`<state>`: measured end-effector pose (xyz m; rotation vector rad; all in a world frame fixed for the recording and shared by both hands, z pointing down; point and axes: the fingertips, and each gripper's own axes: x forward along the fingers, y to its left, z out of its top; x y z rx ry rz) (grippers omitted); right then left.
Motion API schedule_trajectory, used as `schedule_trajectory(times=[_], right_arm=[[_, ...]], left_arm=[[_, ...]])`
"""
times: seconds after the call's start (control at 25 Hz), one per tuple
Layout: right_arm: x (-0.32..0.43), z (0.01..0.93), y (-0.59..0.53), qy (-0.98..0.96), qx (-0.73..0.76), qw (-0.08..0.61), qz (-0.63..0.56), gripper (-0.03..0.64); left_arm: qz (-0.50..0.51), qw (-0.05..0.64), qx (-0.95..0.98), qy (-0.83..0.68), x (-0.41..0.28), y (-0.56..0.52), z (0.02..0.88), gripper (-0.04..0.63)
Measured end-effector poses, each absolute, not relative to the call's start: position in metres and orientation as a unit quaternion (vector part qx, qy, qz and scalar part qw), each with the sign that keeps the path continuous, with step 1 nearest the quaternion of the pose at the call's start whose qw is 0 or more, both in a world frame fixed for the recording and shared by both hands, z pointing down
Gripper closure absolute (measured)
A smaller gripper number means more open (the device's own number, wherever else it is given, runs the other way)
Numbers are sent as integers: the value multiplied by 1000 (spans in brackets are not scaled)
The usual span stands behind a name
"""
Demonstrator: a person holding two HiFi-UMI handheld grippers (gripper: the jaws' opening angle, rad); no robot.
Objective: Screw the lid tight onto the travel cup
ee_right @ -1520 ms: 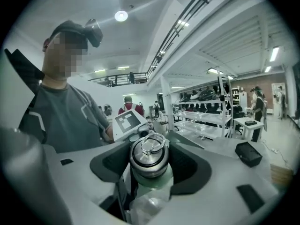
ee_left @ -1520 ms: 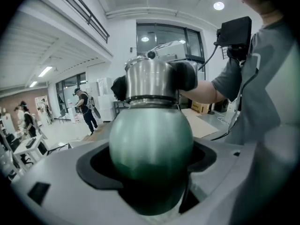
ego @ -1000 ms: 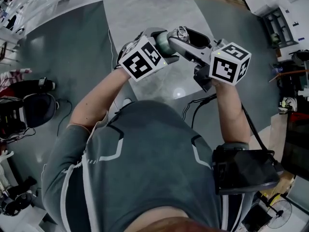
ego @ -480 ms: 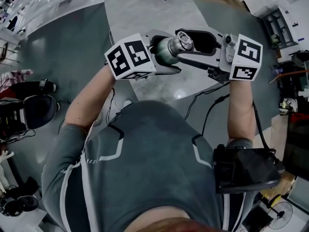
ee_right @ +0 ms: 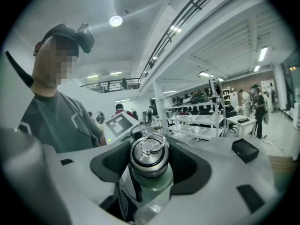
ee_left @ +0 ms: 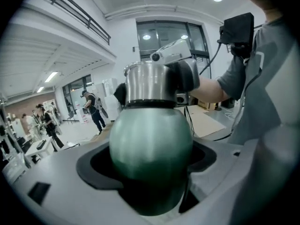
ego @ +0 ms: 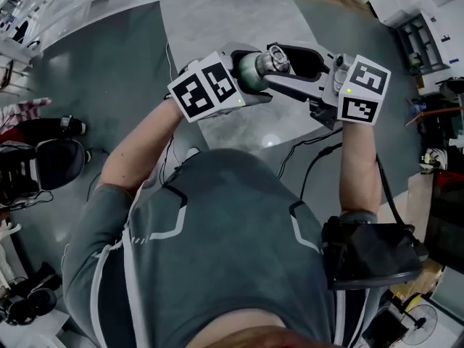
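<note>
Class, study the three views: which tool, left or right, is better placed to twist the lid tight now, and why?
Right. The right tool is closed on the steel lid, so it can likely twist it. The left tool clamps the green cup body, suited to holding it steady.

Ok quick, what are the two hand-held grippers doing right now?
Left hand-held gripper: closed on the green cup.
Right hand-held gripper: closed on the steel lid.

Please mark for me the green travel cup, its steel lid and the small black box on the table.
Green rounded travel cup (ee_left: pixel 151 144): left gripper view, middle of its green body.
Round steel lid with ring (ee_right: pixel 149 151): right gripper view, its flat top.
Small black box (ee_right: pixel 244 150): right gripper view, its upper face.
</note>
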<state>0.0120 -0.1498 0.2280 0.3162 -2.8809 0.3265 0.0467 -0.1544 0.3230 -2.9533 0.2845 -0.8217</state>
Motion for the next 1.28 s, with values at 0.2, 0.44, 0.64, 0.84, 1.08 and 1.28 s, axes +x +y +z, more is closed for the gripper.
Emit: schedule_trajectory(times=[0.2, 0.44, 0.64, 0.84, 1.08, 1.28], right_arm=[[22, 239, -163, -955, 221, 80, 180, 341], [16, 226, -155, -970, 189, 59, 139, 330], [14, 183, -116, -998, 55, 4, 38, 295], [10, 164, -79, -997, -74, -25, 9, 295], [0, 167, -78, -992, -121, -28, 14, 296], [-1, 169, -76, -993, -114, -33, 29, 328]], left_arm=[[-299, 47, -937, 175, 45, -169, 334, 193], [-246, 20, -964, 98, 48, -156, 321, 193], [-146, -42, -986, -66, 45, -100, 271, 193], [-109, -72, -976, -177, 45, -60, 249, 192], [-116, -84, -965, -221, 45, -50, 251, 193], [-127, -79, -969, -195, 47, -52, 254, 193]])
